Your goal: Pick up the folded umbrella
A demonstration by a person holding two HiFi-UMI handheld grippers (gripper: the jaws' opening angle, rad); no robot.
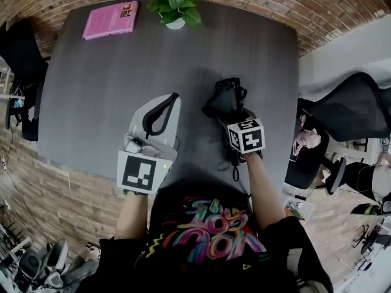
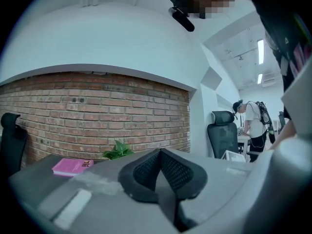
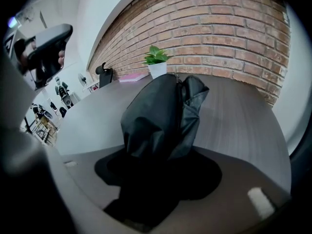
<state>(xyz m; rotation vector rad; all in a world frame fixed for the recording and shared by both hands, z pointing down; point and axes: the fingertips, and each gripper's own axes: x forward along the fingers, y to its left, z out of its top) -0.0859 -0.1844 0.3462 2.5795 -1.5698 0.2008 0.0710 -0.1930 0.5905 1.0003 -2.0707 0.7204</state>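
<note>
Head view: dark grey wood-grain table (image 1: 104, 90) w/ a pink flat book (image 1: 110, 19) at far left and a small green plant in a white pot (image 1: 176, 6) at far centre. Folded black fabric umbrella (image 1: 225, 97) is right of centre on the table, right gripper (image 1: 235, 118) at its near end. Left gripper (image 1: 174, 97) is just left of it, apart from it.

Left gripper view: left gripper (image 2: 160, 152) jaws together, nothing btwn them; book (image 2: 70, 166) and plant (image 2: 117, 151) lie beyond, red brick wall (image 2: 97, 116) behind.

Right gripper view: right gripper (image 3: 158, 172) jaws clamped on the near end of the umbrella (image 3: 156, 116), pads against the fabric both sides; plant (image 3: 157, 62) at the far edge
</note>
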